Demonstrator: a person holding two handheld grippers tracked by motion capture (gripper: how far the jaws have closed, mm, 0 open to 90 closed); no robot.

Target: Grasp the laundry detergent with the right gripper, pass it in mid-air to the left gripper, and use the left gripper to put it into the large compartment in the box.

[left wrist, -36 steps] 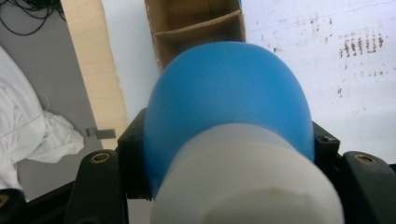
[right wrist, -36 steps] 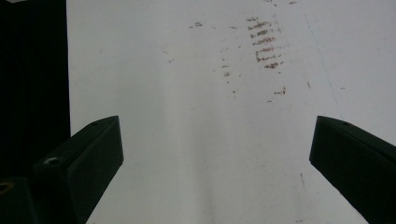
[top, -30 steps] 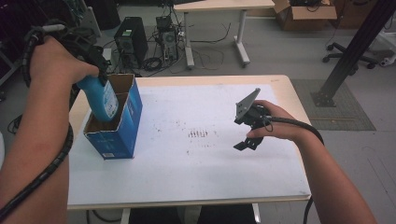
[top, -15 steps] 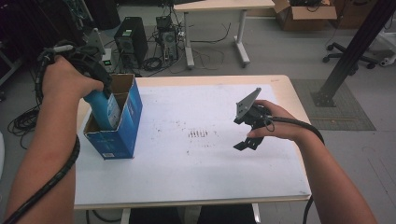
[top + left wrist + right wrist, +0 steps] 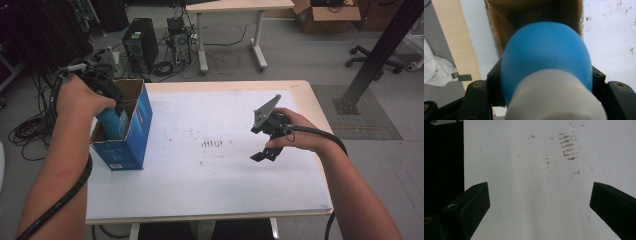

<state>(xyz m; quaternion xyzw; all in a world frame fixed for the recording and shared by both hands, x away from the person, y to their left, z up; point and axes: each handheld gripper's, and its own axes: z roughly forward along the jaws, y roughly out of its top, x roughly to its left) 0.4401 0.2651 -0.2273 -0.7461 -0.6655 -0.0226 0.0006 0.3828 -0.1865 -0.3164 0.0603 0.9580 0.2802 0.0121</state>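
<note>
On white paper-covered table, open blue cardboard box half-hiding smooth, rounded blue bottle with white cap. Clamped around it, left gripper. Right gripper spread wide, holding nothing.

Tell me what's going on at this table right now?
A person works with a gripper in each hand. The left gripper is shut on a blue bottle and holds it in the open top of a blue box at the table's left edge. The right gripper hangs open over the bare, stained tabletop, holding nothing.
</note>
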